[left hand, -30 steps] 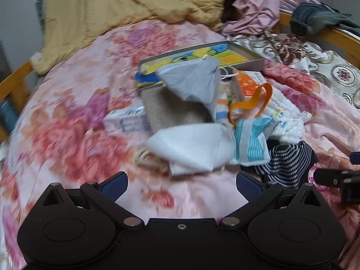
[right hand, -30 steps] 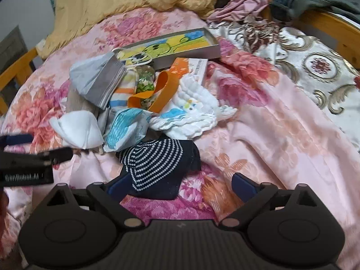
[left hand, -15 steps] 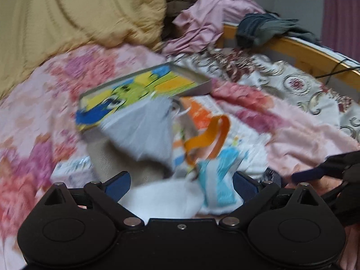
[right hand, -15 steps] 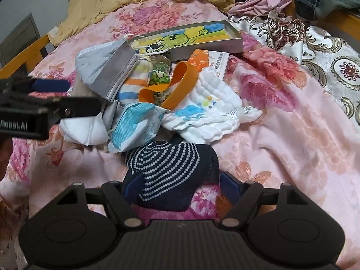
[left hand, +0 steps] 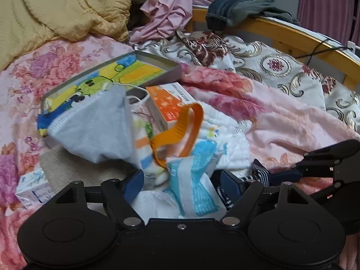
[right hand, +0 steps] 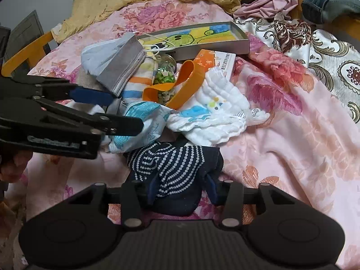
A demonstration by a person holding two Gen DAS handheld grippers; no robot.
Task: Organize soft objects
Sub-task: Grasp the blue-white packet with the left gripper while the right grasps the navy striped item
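A heap of soft things lies on the floral bedspread. A grey face mask [left hand: 94,126] [right hand: 112,65] tops it, beside an orange strap [left hand: 180,130] [right hand: 175,85], a white quilted cloth [right hand: 213,112] and a blue-and-white pack [left hand: 193,186] [right hand: 139,121]. My left gripper [left hand: 182,183] is open around the blue-and-white pack and a white mask; it also shows in the right wrist view [right hand: 112,110]. My right gripper [right hand: 180,189] has closed on the navy dotted sock [right hand: 171,168], its pads pressing both sides.
A flat tin with a cartoon lid [left hand: 108,78] [right hand: 195,38] and an orange-white box [left hand: 168,105] lie behind the heap. A small white box [left hand: 33,189] sits at left. A yellow quilt [left hand: 56,11], pink clothes [left hand: 175,6] and a wooden bed rail [left hand: 292,33] are beyond.
My left gripper moved forward and right into the heap, its fingers now around the blue-and-white pack. My right gripper advanced onto the navy dotted sock and narrowed onto it.
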